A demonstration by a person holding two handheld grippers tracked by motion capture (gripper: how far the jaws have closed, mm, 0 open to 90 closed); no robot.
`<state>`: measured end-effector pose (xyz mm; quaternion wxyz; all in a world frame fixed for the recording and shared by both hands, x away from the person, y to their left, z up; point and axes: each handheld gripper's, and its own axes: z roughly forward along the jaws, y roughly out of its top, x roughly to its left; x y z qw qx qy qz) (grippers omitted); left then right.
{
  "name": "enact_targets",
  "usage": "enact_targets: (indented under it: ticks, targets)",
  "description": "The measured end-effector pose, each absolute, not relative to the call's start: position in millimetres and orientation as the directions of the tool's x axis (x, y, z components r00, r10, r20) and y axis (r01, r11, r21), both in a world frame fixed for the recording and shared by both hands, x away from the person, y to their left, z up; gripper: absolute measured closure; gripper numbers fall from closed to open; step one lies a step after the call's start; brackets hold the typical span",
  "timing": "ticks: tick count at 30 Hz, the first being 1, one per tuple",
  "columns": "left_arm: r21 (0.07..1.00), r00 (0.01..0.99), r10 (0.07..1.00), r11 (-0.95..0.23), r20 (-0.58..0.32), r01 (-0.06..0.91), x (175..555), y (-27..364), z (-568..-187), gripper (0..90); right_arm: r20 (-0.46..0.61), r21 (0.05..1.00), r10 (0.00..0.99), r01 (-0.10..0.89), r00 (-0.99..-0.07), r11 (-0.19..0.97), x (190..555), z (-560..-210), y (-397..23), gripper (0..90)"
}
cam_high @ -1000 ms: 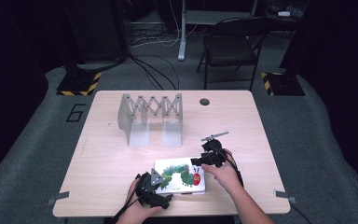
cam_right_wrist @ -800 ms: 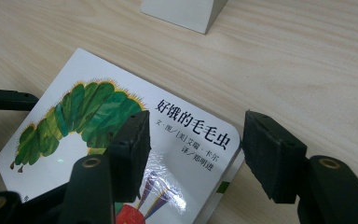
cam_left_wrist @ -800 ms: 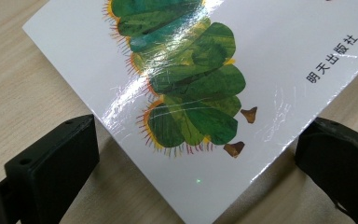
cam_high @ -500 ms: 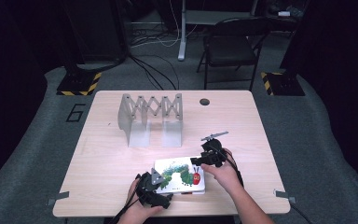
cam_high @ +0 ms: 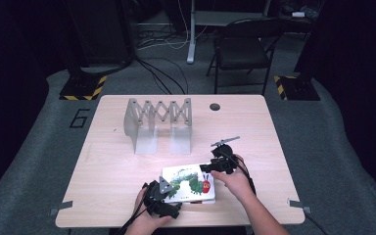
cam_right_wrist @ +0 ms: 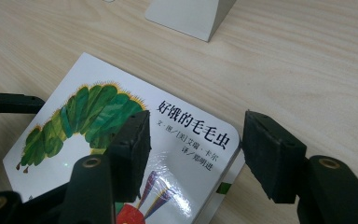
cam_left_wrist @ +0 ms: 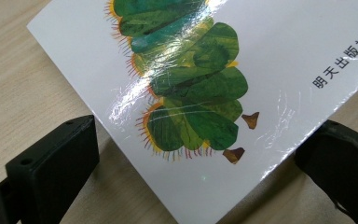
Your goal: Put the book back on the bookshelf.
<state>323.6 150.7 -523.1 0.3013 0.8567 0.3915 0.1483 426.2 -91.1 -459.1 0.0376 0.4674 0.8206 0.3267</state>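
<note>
A white board book (cam_high: 188, 183) with a green caterpillar on its cover lies flat near the table's front edge. My left gripper (cam_high: 164, 193) sits at the book's near left corner. In the left gripper view its jaws stand wide, open, and that corner of the book (cam_left_wrist: 261, 56) lies between them (cam_left_wrist: 200, 140). My right gripper (cam_high: 211, 168) is at the book's far right corner. Its jaws (cam_right_wrist: 193, 140) are apart: one finger (cam_right_wrist: 130, 144) is over the cover (cam_right_wrist: 88, 116), the other (cam_right_wrist: 270, 158) is over bare wood beside the book's edge.
A grey accordion-style rack (cam_high: 159, 122) stands upright at the middle back of the wooden table (cam_high: 117, 161). A round cable hole (cam_high: 215, 106) is near the far edge. A folding chair (cam_high: 242, 49) stands beyond the table.
</note>
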Motion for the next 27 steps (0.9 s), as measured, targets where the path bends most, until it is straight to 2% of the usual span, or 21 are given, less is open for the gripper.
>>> enact_targets:
  ticks: [14,27]
  targets:
    - [0.636,0.645,0.764,-0.503,0.011,0.585,324.3,150.3,-523.3,0.0,0.237,0.569,0.795,0.743,-0.558,0.353,426.8,-458.5,-88.8,42.3]
    - [0.658,0.657,0.751,-0.531,0.073,0.534,318.4,149.0,-521.9,2.6,0.231,0.573,0.79,0.735,-0.568,0.362,426.7,-459.6,-90.2,42.5]
